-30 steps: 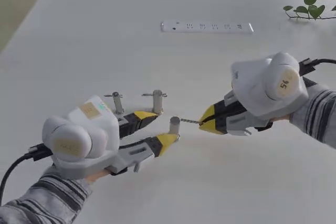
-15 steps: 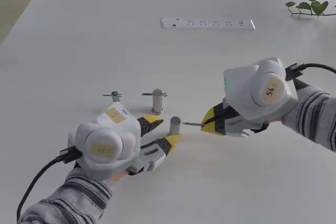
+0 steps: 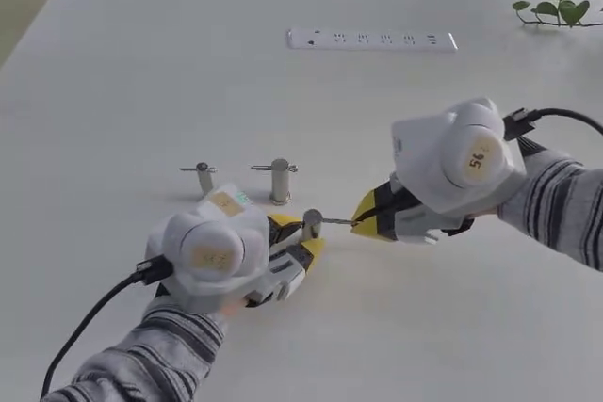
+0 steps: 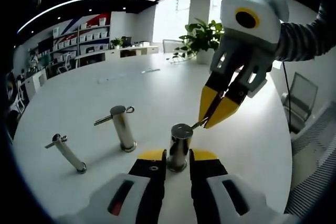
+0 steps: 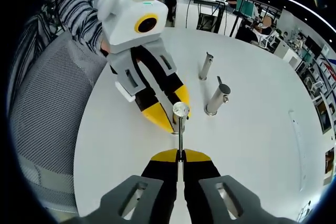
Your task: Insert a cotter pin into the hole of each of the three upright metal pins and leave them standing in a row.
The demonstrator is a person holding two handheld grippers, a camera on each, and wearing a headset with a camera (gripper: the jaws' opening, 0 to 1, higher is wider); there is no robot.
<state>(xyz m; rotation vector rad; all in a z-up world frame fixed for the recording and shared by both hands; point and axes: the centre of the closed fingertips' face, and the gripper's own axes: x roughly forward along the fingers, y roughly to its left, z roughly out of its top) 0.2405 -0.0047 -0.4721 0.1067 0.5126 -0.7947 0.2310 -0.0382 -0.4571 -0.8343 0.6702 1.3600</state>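
my left tongs [image 4: 178, 157] are clamped round the foot of the nearest short upright steel pin [image 4: 180, 139]. my right tongs [image 5: 180, 157] pinch one thin wire cotter pin [image 5: 180, 136], its tip at that pin's head. three steel pins stand in all; the middle pin [image 4: 122, 127] and the far pin [image 4: 68, 153] each carry a cotter pin.

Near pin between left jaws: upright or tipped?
Upright: the near pin stands on its base, head up, between the left gripper's jaws; the right gripper's cotter pin meets its head.
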